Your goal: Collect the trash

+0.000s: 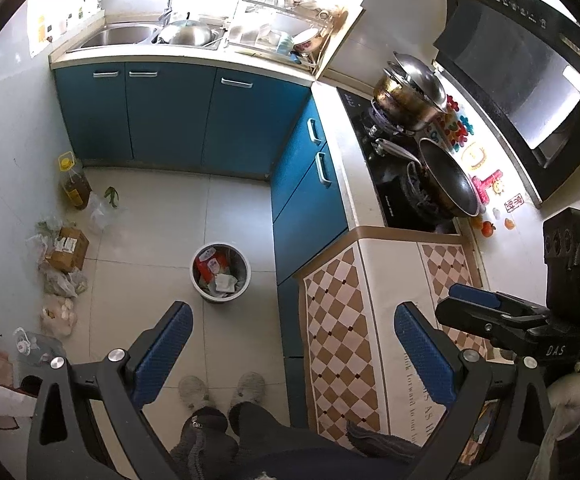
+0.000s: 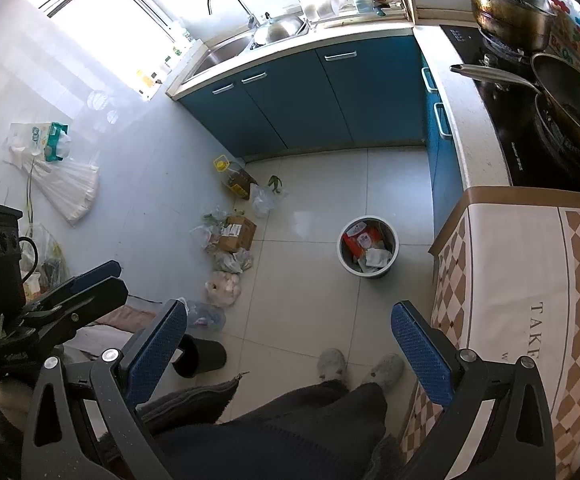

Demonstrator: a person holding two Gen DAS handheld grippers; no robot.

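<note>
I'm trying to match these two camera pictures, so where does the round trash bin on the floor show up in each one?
Left wrist view: the trash bin sits just left of centre, on the floor tiles beyond the open left tongs.
Right wrist view: it sits right of centre, near the checkered countertop's corner.
Shared landmark: the cardboard box lies to the bin's left in both.

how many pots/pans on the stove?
2. A lidded pot sits on the back burner; a dark pan sits tilted on the front burner. Anything beneath them is hidden.
</note>
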